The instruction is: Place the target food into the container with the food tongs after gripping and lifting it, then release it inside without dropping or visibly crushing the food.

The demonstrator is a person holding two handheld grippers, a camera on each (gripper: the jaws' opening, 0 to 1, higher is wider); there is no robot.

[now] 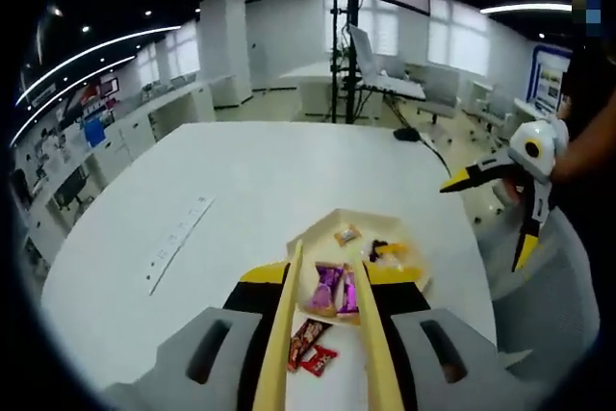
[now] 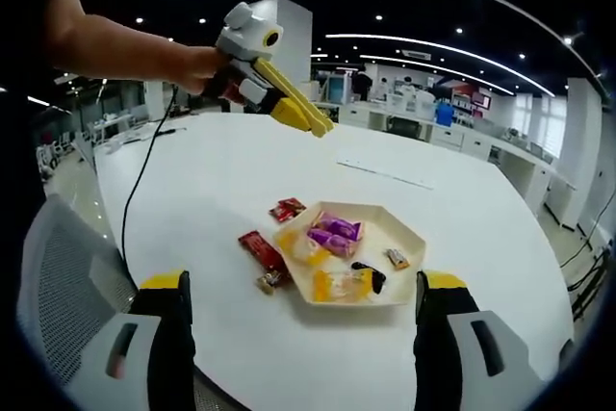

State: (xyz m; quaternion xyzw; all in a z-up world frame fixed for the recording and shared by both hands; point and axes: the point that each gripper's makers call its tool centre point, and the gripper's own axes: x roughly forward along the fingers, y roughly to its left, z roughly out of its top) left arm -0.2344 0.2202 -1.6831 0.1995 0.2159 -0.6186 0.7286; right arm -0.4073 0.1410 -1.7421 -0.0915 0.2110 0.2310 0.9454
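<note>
Left gripper [image 1: 327,353]: clenched on food tongs [image 1: 332,334], above tray [image 2: 404,228]. Right gripper [image 2: 298,334]: released. Risk: tongs crushing purple snack [image 1: 327,286].

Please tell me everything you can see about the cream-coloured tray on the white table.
The tray is a shallow, pale cream dish with angular, roughly hexagonal sides and a low raised rim; it looks like plastic. It lies flat on the white table, toward one edge. Inside it are purple-wrapped snacks, yellow-wrapped ones, a small orange packet and something dark. Red packets lie on the table beside it. In the left gripper view the tongs point at it.
</note>
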